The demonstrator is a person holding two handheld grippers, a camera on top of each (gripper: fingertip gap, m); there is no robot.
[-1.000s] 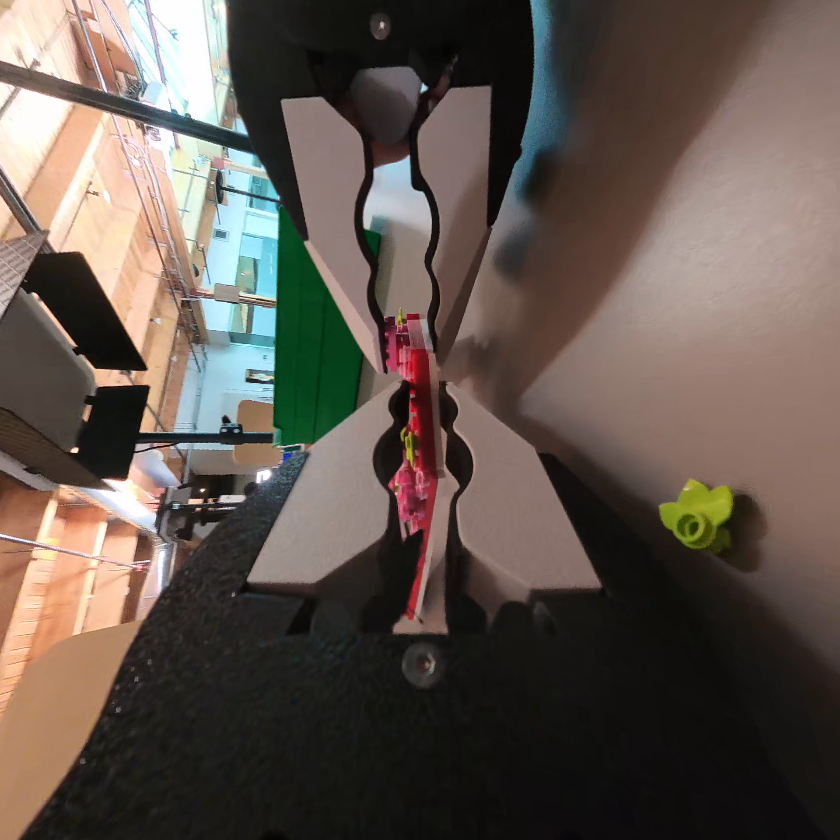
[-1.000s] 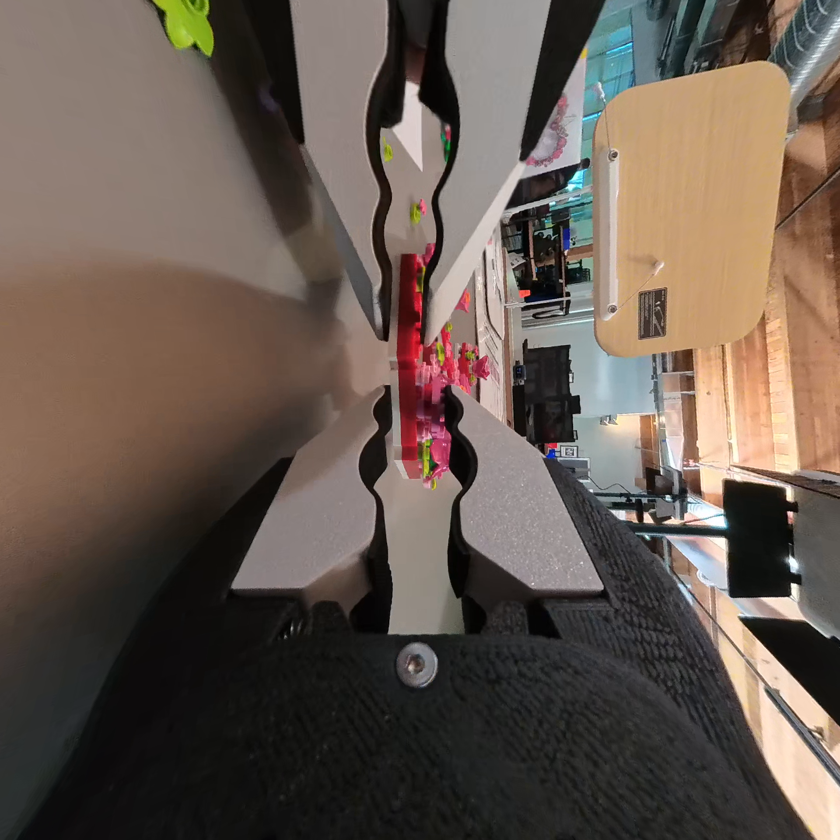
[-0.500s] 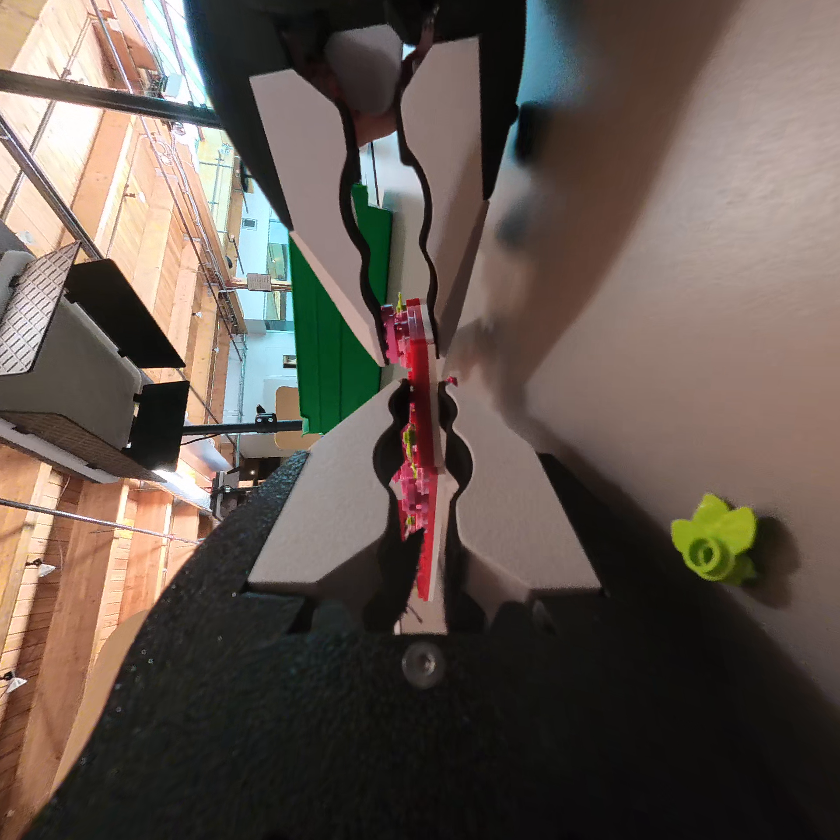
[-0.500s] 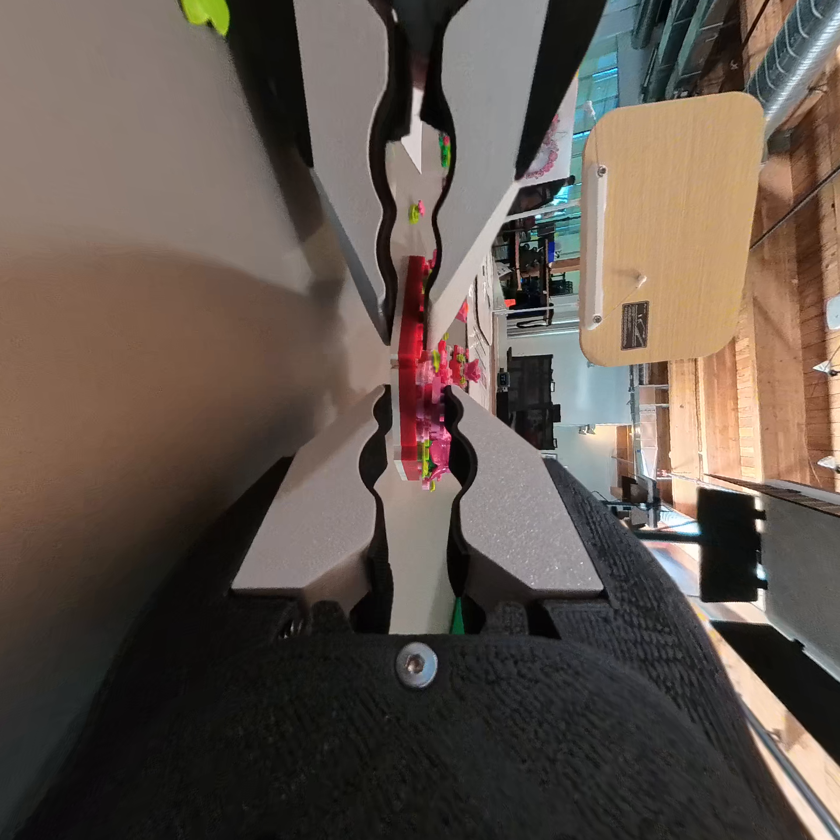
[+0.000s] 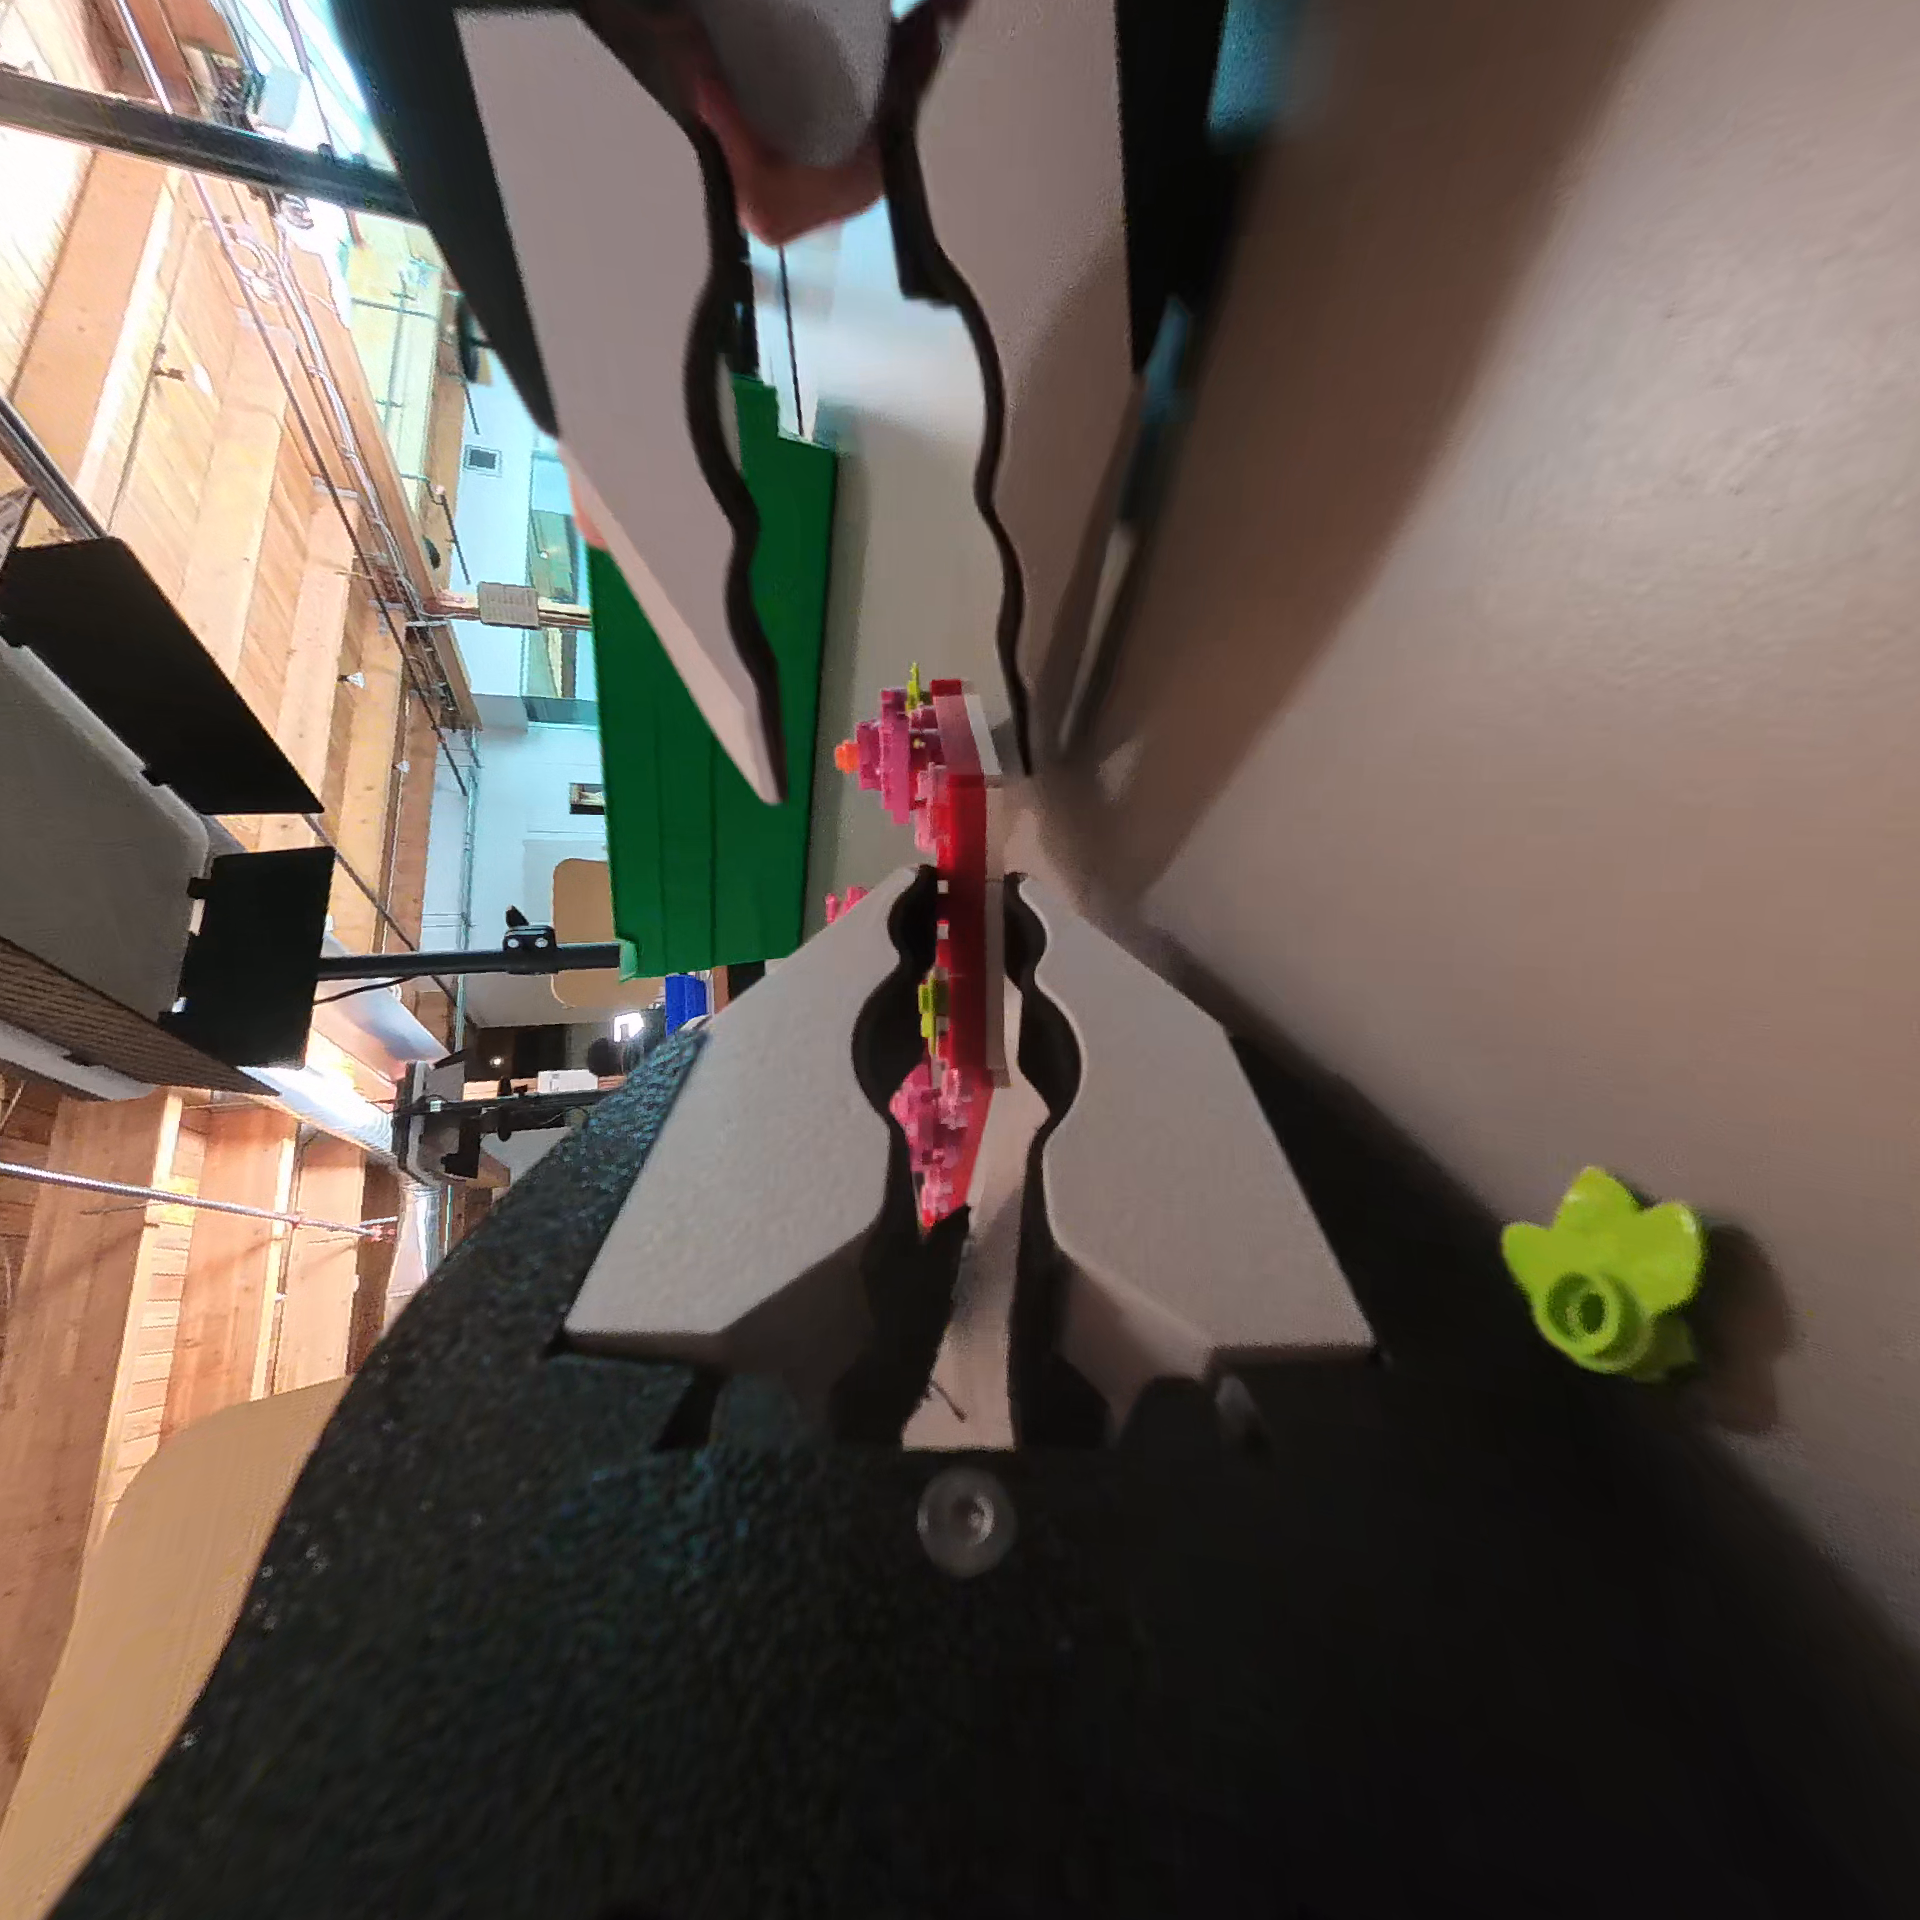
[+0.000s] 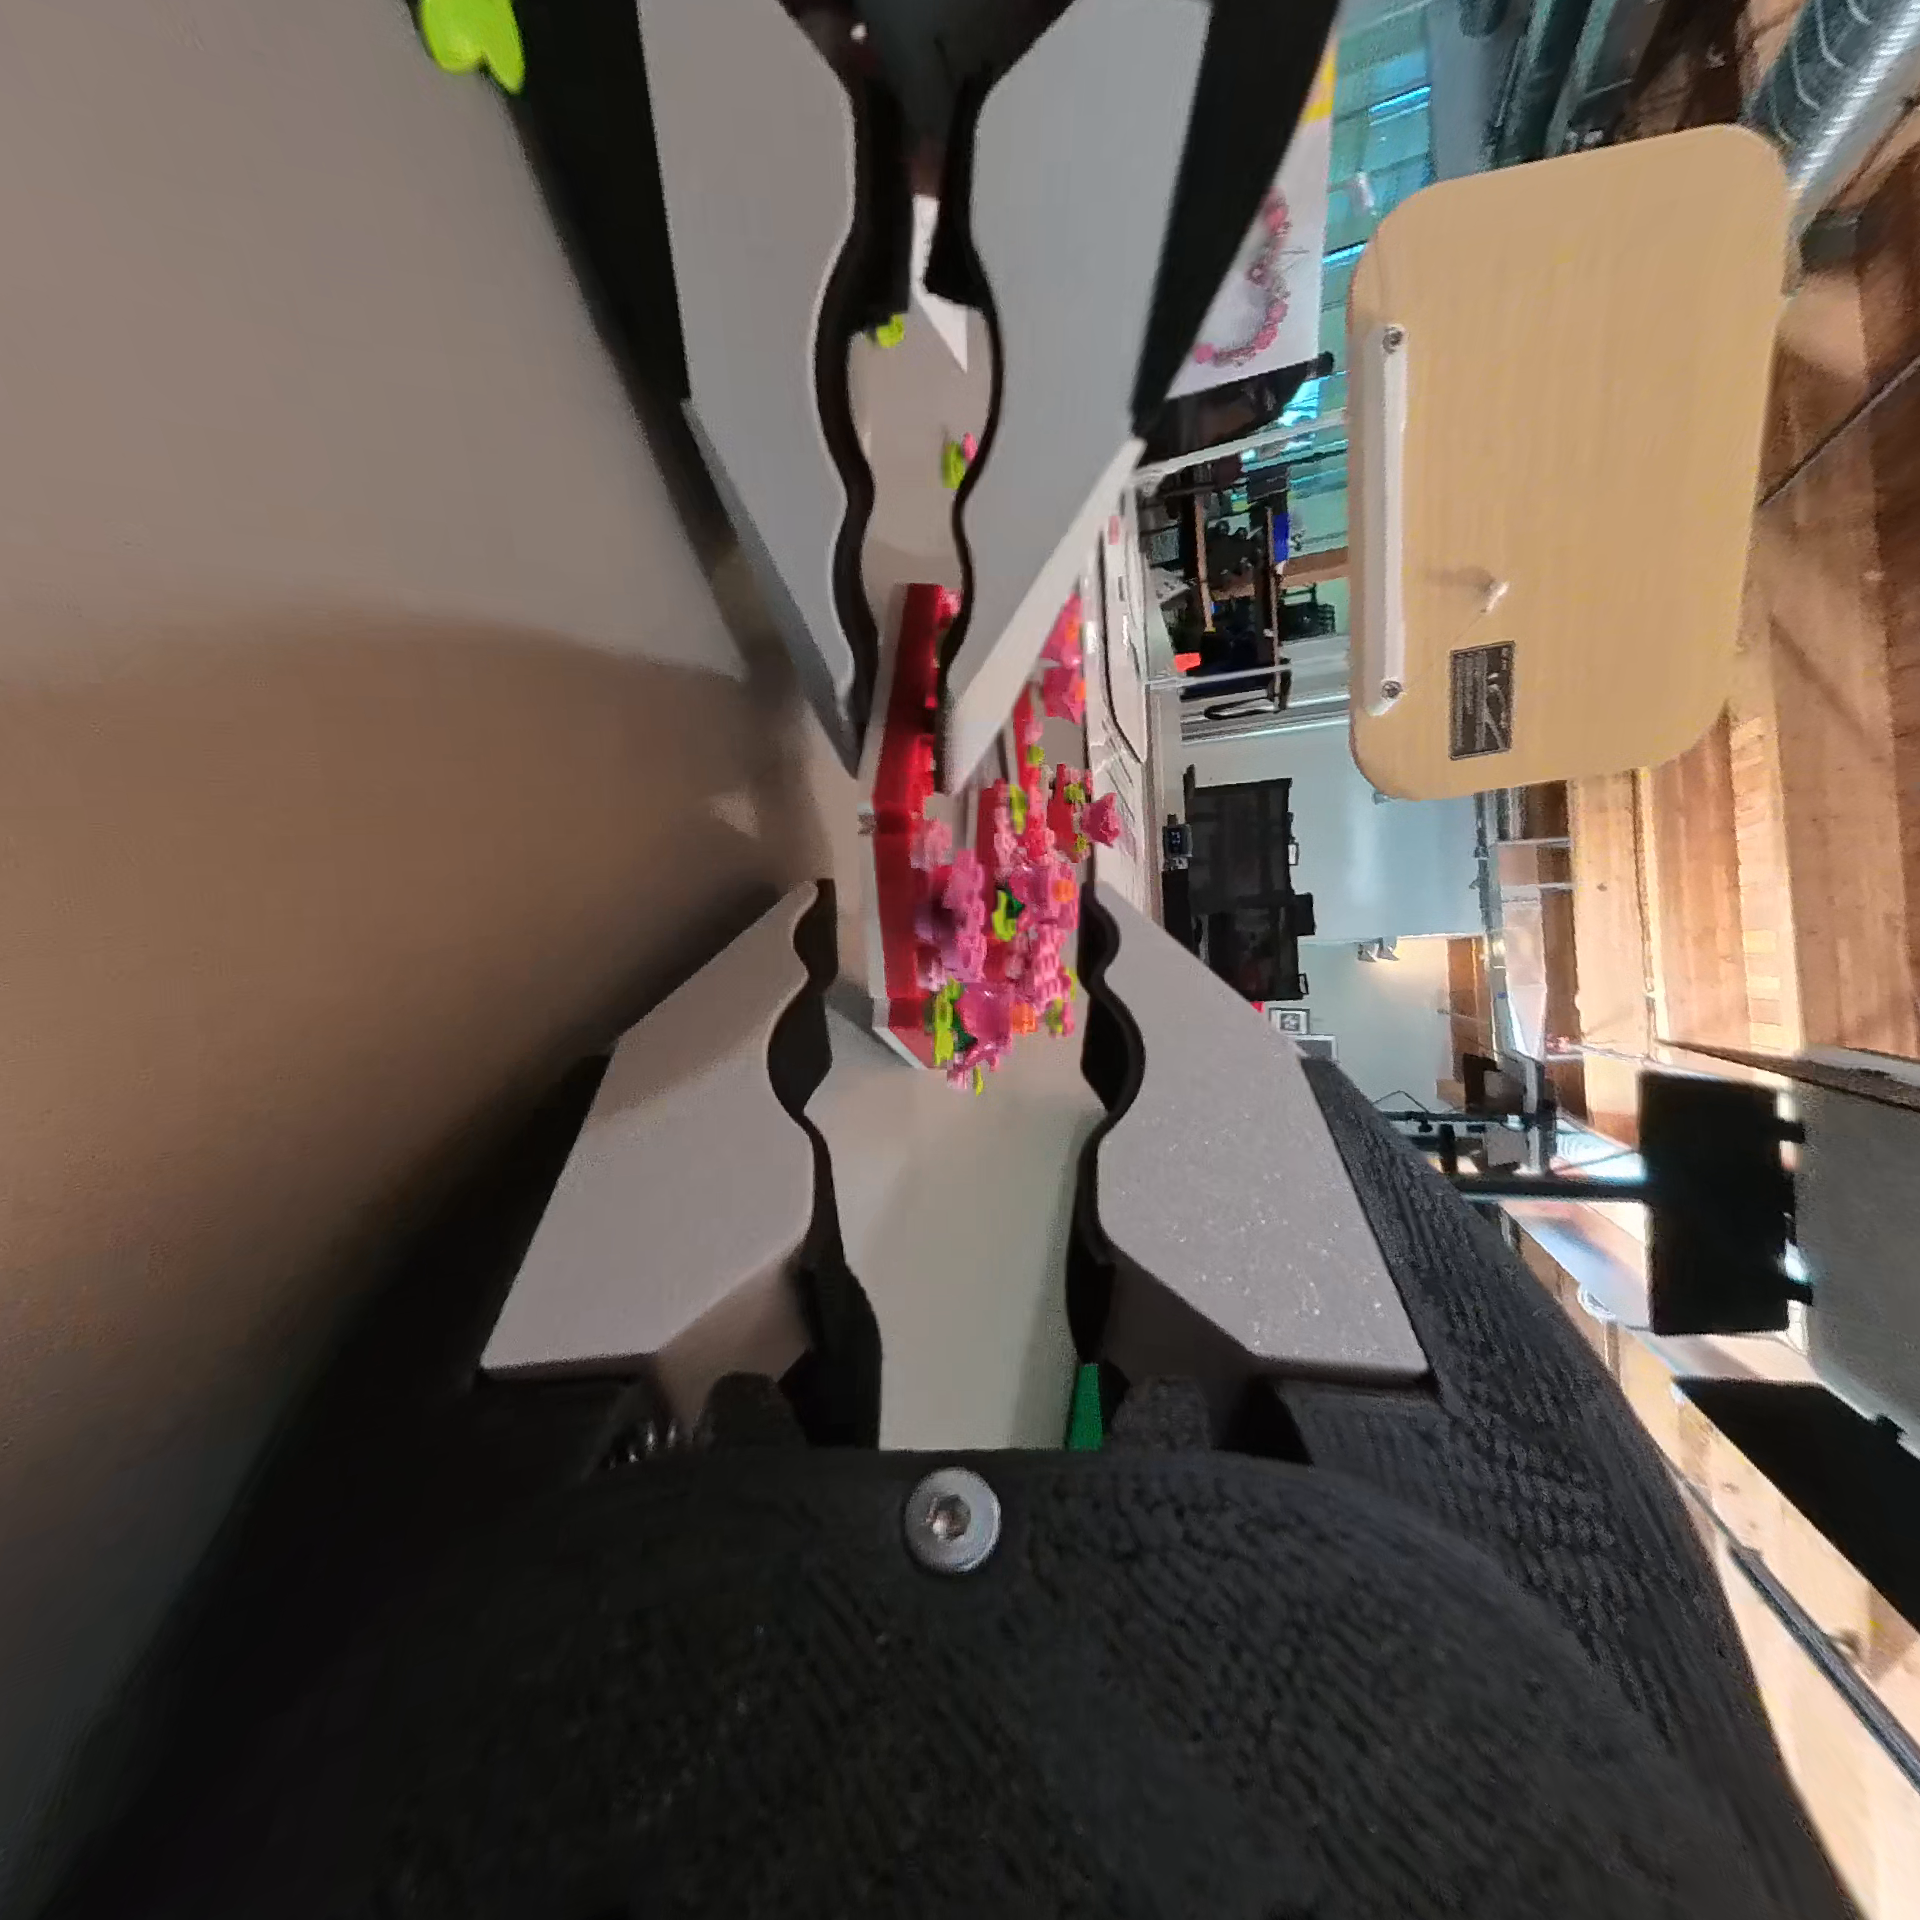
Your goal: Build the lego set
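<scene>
A red Lego plate (image 5: 961, 831) topped with pink flowers and lime bits stands on edge close to the grey table (image 5: 1558, 727). My left gripper (image 5: 964, 881) is shut on one end of the plate. My right gripper (image 5: 899, 779) faces it from the far side, jaws apart around the other end and not touching it. In the right wrist view my right gripper (image 6: 951, 899) is open, the plate (image 6: 899, 831) lies just beyond its tips, and the left gripper (image 6: 900, 764) clamps the plate's far end. A loose lime flower piece (image 5: 1600, 1288) lies on the table to the right.
A stack of green baseplates (image 5: 707, 779) stands on edge behind the grippers. Small lime and pink loose pieces (image 6: 956, 457) lie farther along the table. A printed sheet (image 6: 1247, 270) and a light wooden board (image 6: 1538, 468) are beyond. The lime flower also shows in the right wrist view (image 6: 473, 42). The grippers are tip to tip, or close to it.
My right gripper has opened, let go of the red plate and drawn back a little. My left gripper still holds the plate.
</scene>
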